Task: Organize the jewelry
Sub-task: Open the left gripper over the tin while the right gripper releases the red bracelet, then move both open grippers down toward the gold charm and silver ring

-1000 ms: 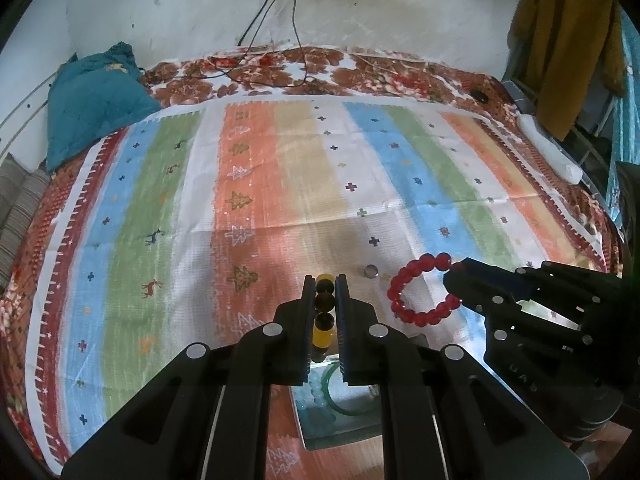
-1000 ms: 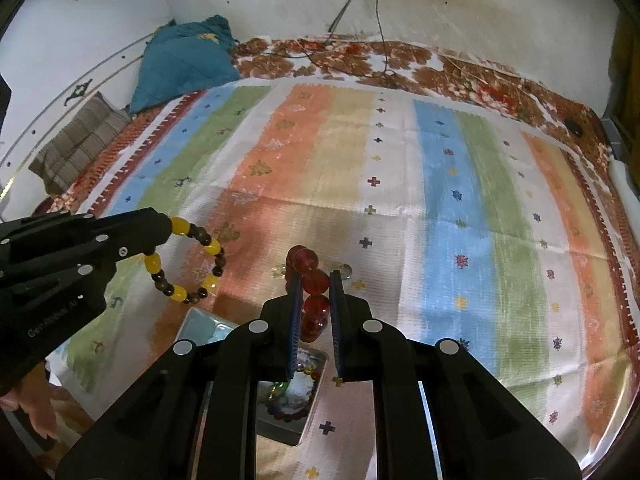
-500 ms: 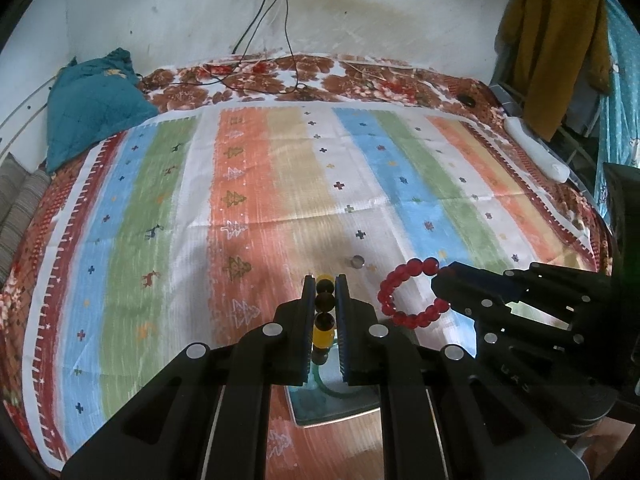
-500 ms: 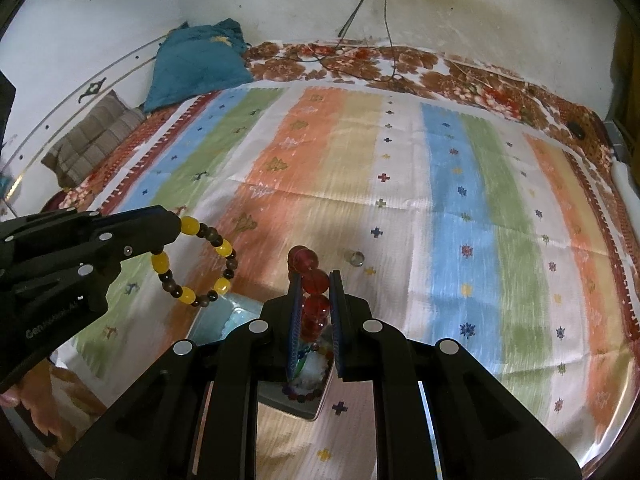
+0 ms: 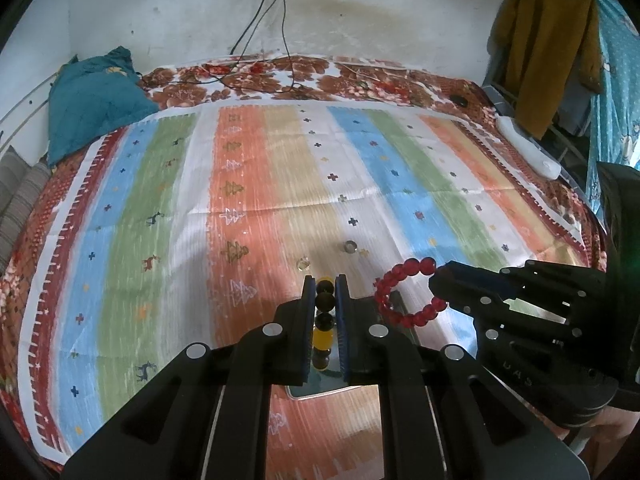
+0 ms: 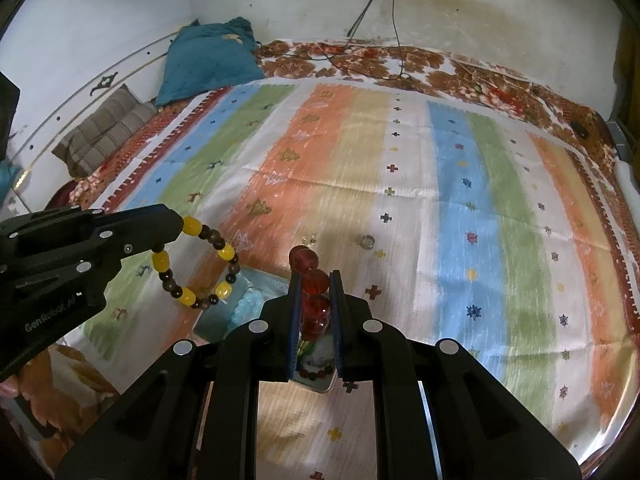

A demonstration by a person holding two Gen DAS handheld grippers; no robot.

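Observation:
My left gripper [image 5: 325, 280] is shut on a yellow and dark bead bracelet [image 5: 323, 332]; the bracelet also shows as a hanging loop in the right wrist view [image 6: 196, 266]. My right gripper [image 6: 314, 276] is shut on a red bead bracelet [image 6: 314, 300], which also shows in the left wrist view [image 5: 404, 292]. Both are held above a small metal tray [image 6: 212, 322] on the striped bedcover; the tray holds a pale blue bracelet [image 6: 244, 308] and other beads. A metal ring [image 5: 350, 245] and a clear ring [image 5: 303, 265] lie on the cover beyond the tray.
A teal pillow [image 5: 92, 100] and a striped cushion [image 6: 108, 128] lie at the bed's far left. Cables [image 5: 256, 76] trail from a wall socket onto the bed's far edge. Clothes [image 5: 548, 48] hang at the right. A white object [image 5: 528, 148] lies on the right edge.
Both grippers have lifted and pulled back with their bracelets, so more of the bed and wall shows. The tray now sits further under the grippers. Both grips are unchanged.

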